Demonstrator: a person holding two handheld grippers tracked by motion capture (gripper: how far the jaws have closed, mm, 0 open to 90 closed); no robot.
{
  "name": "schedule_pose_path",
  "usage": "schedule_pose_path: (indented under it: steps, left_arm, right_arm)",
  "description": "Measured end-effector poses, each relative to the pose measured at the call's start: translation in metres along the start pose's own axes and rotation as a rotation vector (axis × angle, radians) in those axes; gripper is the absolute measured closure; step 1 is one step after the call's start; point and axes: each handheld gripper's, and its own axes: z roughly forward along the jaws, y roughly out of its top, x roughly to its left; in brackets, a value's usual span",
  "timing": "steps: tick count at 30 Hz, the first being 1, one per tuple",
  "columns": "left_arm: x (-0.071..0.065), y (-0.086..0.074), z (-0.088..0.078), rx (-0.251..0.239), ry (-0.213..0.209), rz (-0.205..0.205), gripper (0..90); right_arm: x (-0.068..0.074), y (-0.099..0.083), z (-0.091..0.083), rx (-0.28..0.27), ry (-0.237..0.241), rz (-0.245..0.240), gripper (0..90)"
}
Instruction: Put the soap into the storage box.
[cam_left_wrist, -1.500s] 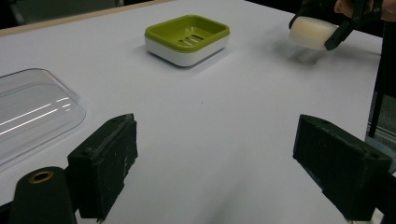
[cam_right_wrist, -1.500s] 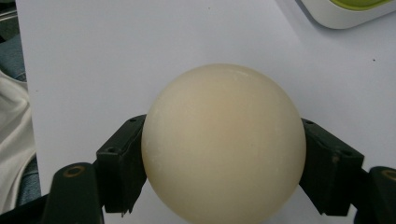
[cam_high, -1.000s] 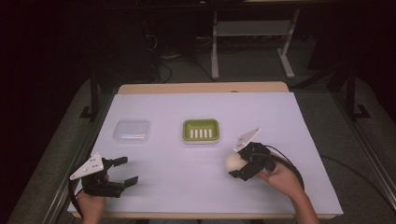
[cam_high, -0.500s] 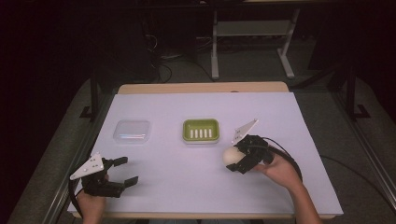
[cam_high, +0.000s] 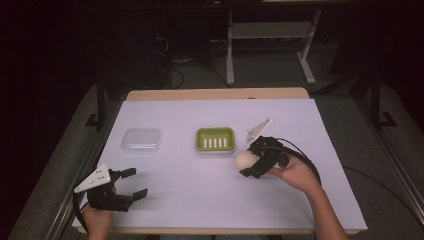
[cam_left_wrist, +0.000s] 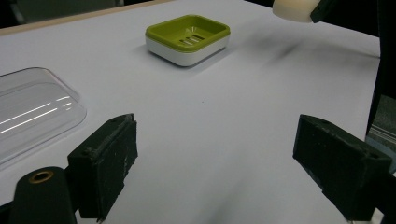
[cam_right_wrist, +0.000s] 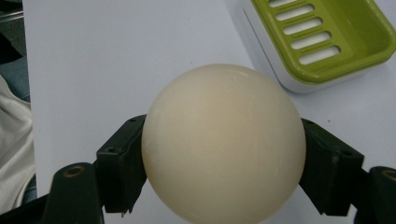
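In the high view, the white table cover (cam_high: 200, 200) is seen lying over most of the table, with a strip of bare wood left along the far edge. The right gripper (cam_high: 248, 165) is held just beside the near right corner of the green soap dish (cam_high: 215, 139), and the cream soap (cam_high: 245, 160) is clamped between its jaws. The soap is carried above the cover, short of the dish rim. A wide bare stretch of cover is left between the two grippers and along the near edge. The left gripper (cam_high: 134, 183) is kept near the near left corner, jaws spread and nothing held. A clear lid (cam_high: 141, 140) is laid left of the dish, well apart from it.

In the left gripper view, its two black jaws are seen set wide apart over bare cover. The clear lid (cam_left_wrist: 32, 112) is found close to the left jaw, the green soap dish (cam_left_wrist: 188, 37) farther off, and the soap (cam_left_wrist: 294, 9) at the upper right.

In the right gripper view, the soap (cam_right_wrist: 223, 142) is shown as a rounded, nearly ball-like bar squeezed at both sides by the jaws; no long axis or pointing direction can be told. The slotted green soap dish (cam_right_wrist: 364, 35) is seen beyond it, to the upper right, not touched.
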Motion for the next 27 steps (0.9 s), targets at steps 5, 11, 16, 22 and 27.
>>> schedule_pose_path:
  steps: [5, 11, 16, 22, 27]
  left_arm:
    - [0.0, 0.0, 0.001, -0.004, 0.0, -0.006, 13.1]
    - [-0.001, 0.0, 0.001, -0.003, 0.001, -0.006, 13.1]
    - [-0.001, 0.0, 0.001, -0.005, 0.0, -0.007, 13.1]
    - [0.001, -0.001, 0.0, -0.005, 0.003, -0.01, 13.1]
    - [0.001, 0.0, 0.0, -0.005, 0.001, -0.008, 13.1]
  right_arm:
    - [-0.004, 0.003, 0.0, -0.005, 0.004, 0.003, 24.4]
    - [-0.006, 0.01, 0.0, -0.001, 0.012, -0.007, 24.3]
    - [-0.01, 0.013, -0.001, -0.018, 0.029, 0.003, 24.4]
    - [-0.014, 0.018, -0.001, -0.013, 0.031, -0.004, 24.4]
    - [-0.016, 0.027, -0.002, -0.011, 0.023, -0.018, 24.3]
